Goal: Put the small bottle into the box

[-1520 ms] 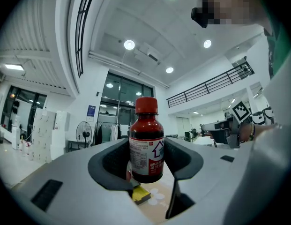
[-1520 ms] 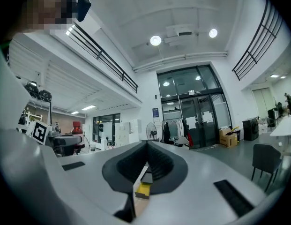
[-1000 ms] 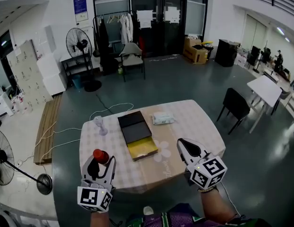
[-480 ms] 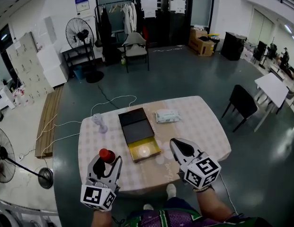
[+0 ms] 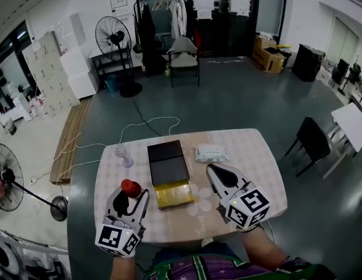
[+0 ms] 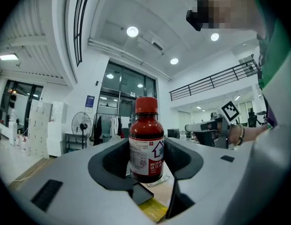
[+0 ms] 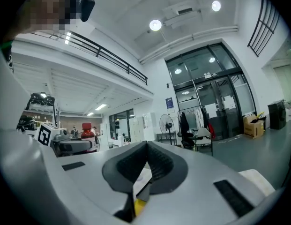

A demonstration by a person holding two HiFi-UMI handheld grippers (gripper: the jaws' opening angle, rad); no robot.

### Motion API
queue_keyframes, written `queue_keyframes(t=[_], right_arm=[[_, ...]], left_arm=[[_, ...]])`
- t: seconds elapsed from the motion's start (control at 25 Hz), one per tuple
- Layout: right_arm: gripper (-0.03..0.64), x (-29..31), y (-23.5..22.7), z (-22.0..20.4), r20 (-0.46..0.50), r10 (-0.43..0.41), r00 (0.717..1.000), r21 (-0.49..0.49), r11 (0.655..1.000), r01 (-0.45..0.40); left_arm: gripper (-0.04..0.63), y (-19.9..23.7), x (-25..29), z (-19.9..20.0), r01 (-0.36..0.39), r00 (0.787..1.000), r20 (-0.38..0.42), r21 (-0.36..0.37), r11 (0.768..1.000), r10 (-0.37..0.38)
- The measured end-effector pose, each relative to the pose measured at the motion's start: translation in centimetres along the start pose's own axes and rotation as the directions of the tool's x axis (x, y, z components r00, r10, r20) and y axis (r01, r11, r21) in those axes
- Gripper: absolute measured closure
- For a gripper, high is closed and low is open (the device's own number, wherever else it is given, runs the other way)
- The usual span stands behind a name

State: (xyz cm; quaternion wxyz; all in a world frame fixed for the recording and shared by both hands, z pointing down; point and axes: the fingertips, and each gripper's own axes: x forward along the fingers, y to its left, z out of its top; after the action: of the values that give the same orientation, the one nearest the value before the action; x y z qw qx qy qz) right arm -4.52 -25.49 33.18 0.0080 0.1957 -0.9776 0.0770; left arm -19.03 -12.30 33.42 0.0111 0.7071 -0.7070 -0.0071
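Observation:
A small brown bottle [image 6: 146,146] with a red cap [image 5: 130,187] stands upright between the jaws of my left gripper [image 5: 129,196], which is shut on it above the table's front left. The box [image 5: 172,171] lies in the middle of the table, with a black lid part at the back and a yellow-lined open part [image 5: 174,194] at the front, just right of the bottle. My right gripper [image 5: 219,174] is shut and holds nothing, to the right of the box. In the right gripper view the bottle [image 7: 87,131] and the left gripper [image 7: 72,146] show at the left.
A white pack of wipes [image 5: 211,153] lies behind the right gripper. A clear plastic bottle [image 5: 122,155] stands at the table's back left. The round table [image 5: 262,159] has a checked cloth. Fans [image 5: 115,45], a chair [image 5: 184,60] and cables [image 5: 143,124] are on the floor around.
The head view has shifted, so the table sits a little further back. Both grippers kept their places relative to the box; the left one still holds the bottle.

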Motion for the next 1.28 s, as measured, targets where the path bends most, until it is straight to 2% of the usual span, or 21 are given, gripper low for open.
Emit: queue_keyframes(t=[0.24, 0.52, 0.84, 1.04, 1.28], right_arm=[[0.611, 2.0, -1.6, -0.5, -0.002, -0.035, 0.999, 0.024, 0.999, 0.035], [0.611, 4.0, -0.7, -3.6, -0.033, -0.107, 0.994, 0.022, 0.994, 0.108], [0.611, 4.3, -0.8, -7.1, -0.060, -0.235, 0.970, 0.019, 0.971, 0.237], [0.611, 4.5, -0.8, -9.9, -0.094, -0.312, 0.945, 0.047, 0.947, 0.317], [0.611, 4.4, -0.5, -11.4, -0.119, -0.355, 0.927, 0.055, 0.930, 0.363]], left_arm=[[0.354, 1.4, 2.3, -1.0, 0.048, 0.999, -0.018, -0.029, 0.998, -0.049], [0.354, 3.5, 4.9, -5.2, 0.200, 0.979, -0.045, -0.002, 0.980, -0.200], [0.354, 4.5, 7.6, -11.2, 0.357, 0.930, -0.085, -0.027, 0.934, -0.358], [0.354, 4.7, 8.9, -15.2, 0.439, 0.887, -0.144, -0.033, 0.898, -0.439], [0.354, 3.9, 10.2, -20.4, 0.510, 0.833, -0.244, -0.011, 0.860, -0.497]])
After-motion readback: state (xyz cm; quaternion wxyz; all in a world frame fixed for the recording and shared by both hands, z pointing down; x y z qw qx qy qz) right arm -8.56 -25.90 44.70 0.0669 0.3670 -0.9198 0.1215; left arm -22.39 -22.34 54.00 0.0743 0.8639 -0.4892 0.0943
